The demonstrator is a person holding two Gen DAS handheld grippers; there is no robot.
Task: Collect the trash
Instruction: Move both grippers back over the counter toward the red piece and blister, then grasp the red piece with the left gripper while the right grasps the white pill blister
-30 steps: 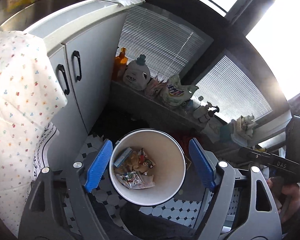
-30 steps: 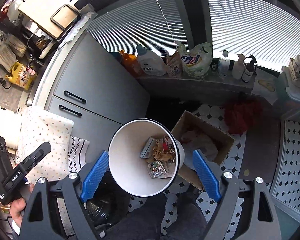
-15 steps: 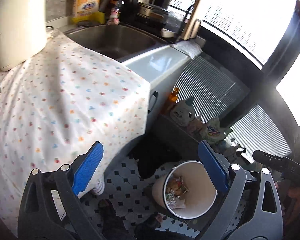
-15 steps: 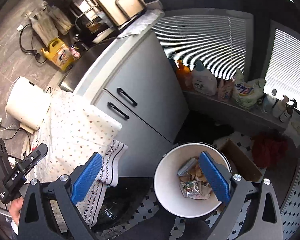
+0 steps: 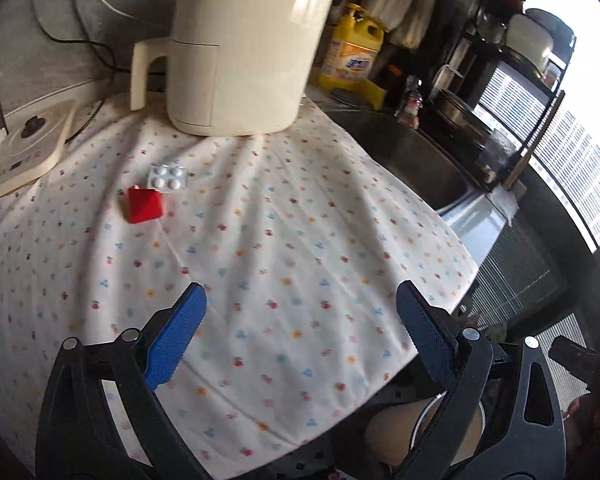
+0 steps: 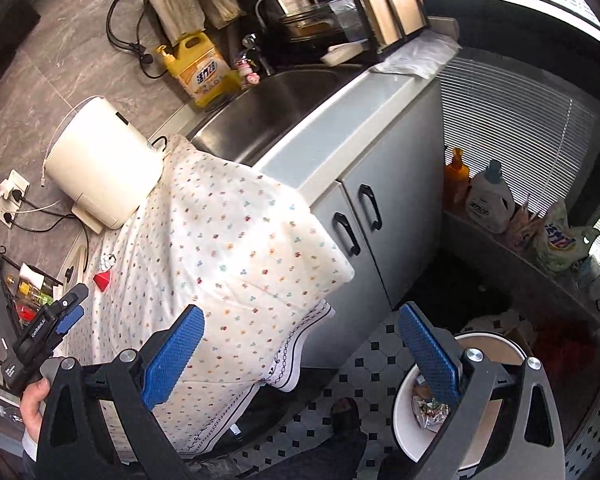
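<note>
A red folded paper piece [image 5: 143, 209] and a silver pill blister pack [image 5: 167, 176] lie on the dotted tablecloth [image 5: 300, 248], far left of centre. They also show small in the right wrist view: the red piece [image 6: 102, 281] and the blister pack [image 6: 107, 261]. My left gripper [image 5: 300, 336] is open and empty over the cloth's near part. My right gripper [image 6: 300, 352] is open and empty above the floor beside the table. The white trash bin [image 6: 404, 412] with wrappers inside stands on the floor at lower right, partly hidden by the right finger.
A cream appliance [image 5: 244, 48] stands at the back of the cloth, a flat scale [image 5: 24, 148] at left. A steel sink [image 6: 284, 100] and yellow detergent jug [image 6: 200, 72] lie beyond. Grey cabinet doors [image 6: 380, 216] face the tiled floor [image 6: 364, 364].
Both grippers have swung up and left from over the bin towards the table. The bin has slid to the lower right of both views; the red piece and blister pack have come into view.
</note>
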